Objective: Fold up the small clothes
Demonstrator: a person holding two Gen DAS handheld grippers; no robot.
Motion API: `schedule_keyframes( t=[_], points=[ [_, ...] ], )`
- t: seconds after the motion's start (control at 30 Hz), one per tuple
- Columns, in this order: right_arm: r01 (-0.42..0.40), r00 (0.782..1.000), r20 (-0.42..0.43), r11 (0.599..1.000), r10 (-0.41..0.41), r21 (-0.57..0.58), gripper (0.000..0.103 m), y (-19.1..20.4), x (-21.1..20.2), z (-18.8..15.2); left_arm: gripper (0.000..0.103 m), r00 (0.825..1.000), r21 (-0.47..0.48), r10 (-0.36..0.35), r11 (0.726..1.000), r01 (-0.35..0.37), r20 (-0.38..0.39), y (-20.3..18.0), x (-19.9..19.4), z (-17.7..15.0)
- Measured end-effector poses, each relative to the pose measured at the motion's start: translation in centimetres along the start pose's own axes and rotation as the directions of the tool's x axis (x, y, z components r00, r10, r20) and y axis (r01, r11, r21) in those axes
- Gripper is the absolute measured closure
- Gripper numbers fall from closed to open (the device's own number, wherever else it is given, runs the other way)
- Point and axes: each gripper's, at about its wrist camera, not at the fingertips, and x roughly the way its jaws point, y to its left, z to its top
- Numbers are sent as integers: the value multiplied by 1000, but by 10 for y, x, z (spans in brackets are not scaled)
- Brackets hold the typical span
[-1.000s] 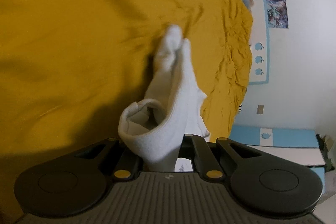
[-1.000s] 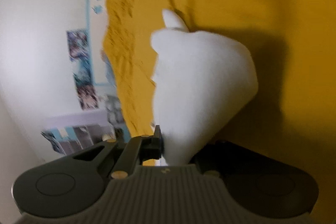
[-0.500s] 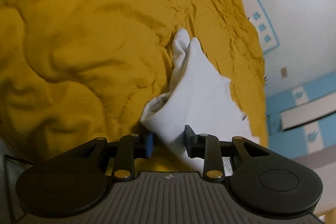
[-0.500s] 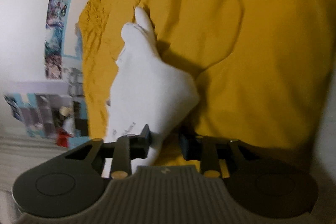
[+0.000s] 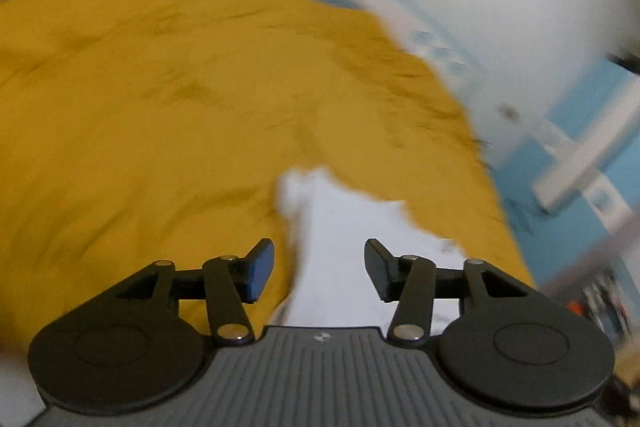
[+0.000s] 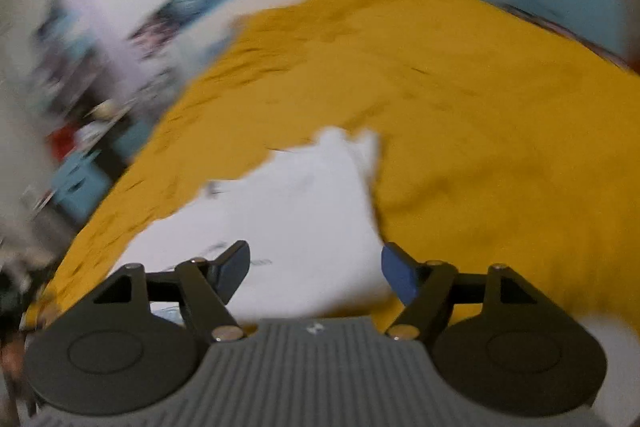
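Observation:
A white sock lies flat on the yellow bedspread, just in front of both grippers. It also shows in the right wrist view. My left gripper is open and empty, its jaws spread wide over the sock's near end. My right gripper is open and empty too, above the sock's near part. Both views are blurred by motion.
The yellow bedspread fills most of both views. White walls with posters and blue furniture lie beyond the bed's edge. A cluttered corner shows at the left of the right wrist view.
Both grippers have opened and let go of the sock, which now lies on the bedspread. Both have pulled back and tilted up, so more of the room shows.

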Motion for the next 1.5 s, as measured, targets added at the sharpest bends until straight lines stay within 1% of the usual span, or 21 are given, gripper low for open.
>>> schedule_keyframes(
  t=[0.07,0.17,0.27,0.37,0.43,0.47,0.6,0.7,0.77,0.83,0.87,0.9,1.0,1.03,1.07,1.1,1.13,1.2,1.27,1.33,1.5],
  points=[
    [-64,998,5,997,64,-40,30,-10,9,15,38,999,93,-53,994,54,-9,-9,23,20],
    [-134,991,-4,991,134,-22,23,-25,38,44,38,1000,150,5,989,-2,-21,-14,67,38],
    [-171,984,-29,983,174,71,21,-37,82,75,38,991,122,-38,991,54,-130,-13,117,51],
    [-161,979,-105,976,177,150,21,-46,139,107,38,980,114,-40,991,63,-194,-6,152,59],
    [-119,982,-129,985,135,128,22,-49,173,122,38,960,86,-66,992,93,-273,1,175,66],
    [-98,984,-140,989,114,114,26,-51,188,126,38,952,61,-89,992,112,-293,10,182,69],
    [-119,964,-226,989,137,88,30,-58,238,134,37,949,31,-44,998,56,-313,32,201,77],
    [-98,952,-286,994,105,40,32,-61,267,132,37,928,-60,-110,994,95,-356,50,219,84],
    [-116,946,-298,991,130,63,33,-66,282,131,36,912,-107,-149,987,116,-381,57,232,85],
    [-141,945,-290,988,153,61,40,-67,293,131,36,919,-78,-116,993,93,-378,59,242,83],
    [-138,948,-283,990,143,38,50,-65,297,130,35,922,-50,-99,995,87,-374,57,247,81],
    [-132,950,-285,991,131,13,53,-63,299,129,36,922,-34,-102,995,96,-373,55,250,78],
    [-137,951,-283,990,123,-30,62,-61,313,127,39,925,-31,-170,985,169,-340,51,253,69],
    [-132,954,-277,990,116,-40,71,-61,314,126,44,930,-18,-175,984,179,-324,48,250,68],
    [-114,958,-269,992,96,-53,86,-62,318,128,70,941,-1,-167,985,174,-295,45,248,64],
    [-83,964,-259,995,66,-53,88,-64,318,128,98,953,11,-145,988,153,-266,43,246,62],
    [-83,967,-244,996,76,-19,90,-66,317,128,98,964,21,-111,993,120,-240,40,243,59],
    [-101,976,-190,994,108,45,94,-71,312,128,98,973,59,-110,990,125,-202,33,233,57],
    [-104,984,-143,994,109,43,94,-69,300,125,98,980,93,-76,991,94,-182,24,224,57],
    [-107,989,-93,993,112,50,95,-67,296,125,98,985,81,-59,994,73,-165,20,214,62],
    [-136,991,5,989,136,51,96,-61,286,136,98,989,21,-76,997,80,-125,14,207,84]
  ],
)
